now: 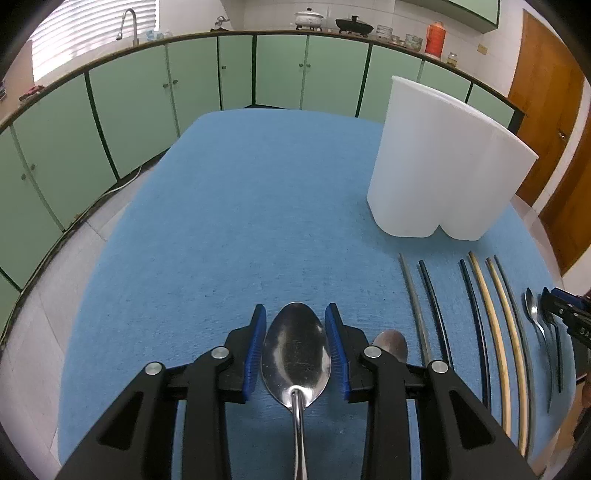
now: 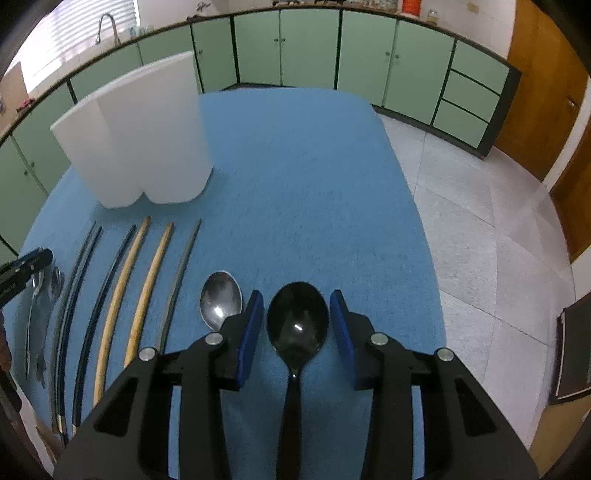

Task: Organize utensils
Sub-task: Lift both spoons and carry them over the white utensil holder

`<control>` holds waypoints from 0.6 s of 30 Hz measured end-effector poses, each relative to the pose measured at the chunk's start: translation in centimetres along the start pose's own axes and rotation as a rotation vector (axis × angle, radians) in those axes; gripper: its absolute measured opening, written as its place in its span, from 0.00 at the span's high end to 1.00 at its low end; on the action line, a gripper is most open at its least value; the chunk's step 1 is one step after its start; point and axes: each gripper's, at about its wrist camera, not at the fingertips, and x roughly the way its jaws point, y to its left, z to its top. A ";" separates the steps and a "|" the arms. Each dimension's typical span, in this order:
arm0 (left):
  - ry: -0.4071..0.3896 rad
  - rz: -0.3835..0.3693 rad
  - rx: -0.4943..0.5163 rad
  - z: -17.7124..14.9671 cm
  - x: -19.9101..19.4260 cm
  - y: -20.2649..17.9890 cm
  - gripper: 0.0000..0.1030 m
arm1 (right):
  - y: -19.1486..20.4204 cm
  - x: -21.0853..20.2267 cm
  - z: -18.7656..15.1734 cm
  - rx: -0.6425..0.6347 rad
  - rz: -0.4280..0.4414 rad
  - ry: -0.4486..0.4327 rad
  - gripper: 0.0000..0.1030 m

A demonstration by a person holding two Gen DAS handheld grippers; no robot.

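A large shiny steel spoon (image 1: 295, 354) is framed by the left gripper (image 1: 295, 347) on the blue tablecloth (image 1: 240, 221).
Its blue pads are seen touching the bowl's edges; the black plastic spoon (image 2: 297, 317) lies between the right gripper's (image 2: 297, 332) narrowed jaws, gaps visible.

Beyond your blue-covered bench (image 1: 258, 192) you have green cabinets (image 1: 147, 96) under a counter with a faucet (image 1: 127, 26) far left, a white pot (image 1: 309, 17), a black pan (image 1: 354, 25), an orange jug (image 1: 435, 38), and a wooden door (image 1: 543, 107) far right.
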 end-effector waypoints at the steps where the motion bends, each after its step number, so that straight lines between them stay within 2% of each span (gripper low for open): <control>1: 0.002 0.000 0.001 0.0 0.1 -0.1 0.68 | 0.1 0.2 0.0 -0.003 0.000 0.005 0.66; 9: 0.002 0.003 0.005 0.1 0.3 0.1 0.68 | -0.3 0.0 0.3 0.004 0.027 0.006 0.67; 13: -0.025 -0.008 -0.007 0.0 -0.4 0.5 0.68 | -1.0 -2.0 -0.2 0.029 0.068 -0.060 0.67; 18: -0.111 -0.026 -0.003 -0.4 -2.6 0.8 0.69 | -1.7 -5.0 -0.3 0.051 0.131 -0.150 0.67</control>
